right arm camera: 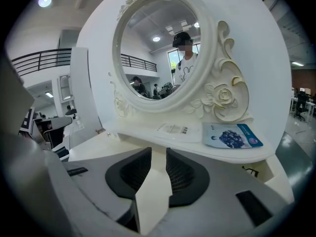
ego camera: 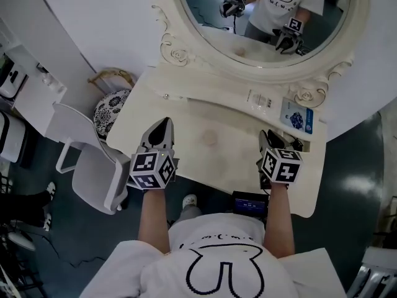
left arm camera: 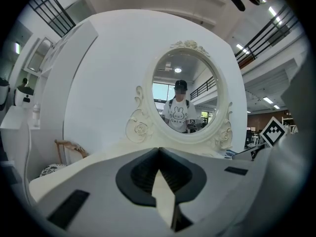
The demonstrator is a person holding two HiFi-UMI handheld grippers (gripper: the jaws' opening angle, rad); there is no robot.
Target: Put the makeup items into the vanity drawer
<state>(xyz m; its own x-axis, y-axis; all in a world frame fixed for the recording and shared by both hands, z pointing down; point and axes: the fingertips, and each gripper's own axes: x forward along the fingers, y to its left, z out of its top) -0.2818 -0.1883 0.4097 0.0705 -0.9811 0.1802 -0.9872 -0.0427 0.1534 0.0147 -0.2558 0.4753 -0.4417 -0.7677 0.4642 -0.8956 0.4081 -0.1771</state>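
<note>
Poised above the surface (ego camera: 214, 161) before the mirror (ego camera: 267, 17), left gripper (ego camera: 164, 122) with fingers pressed together, right gripper (ego camera: 266, 135) with fingers slightly apart, blue packet (ego camera: 296, 117) at the mirror's base.

Grey chair (ego camera: 93, 172) — patterned cushion (ego camera: 111, 112) near

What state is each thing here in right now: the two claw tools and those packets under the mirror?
left gripper: jaws shut, nothing in them.
right gripper: jaws slightly apart, nothing between them.
blue packet: lying flat on the shelf.
white packet: lying flat on the same shelf, beside the blue one.
</note>
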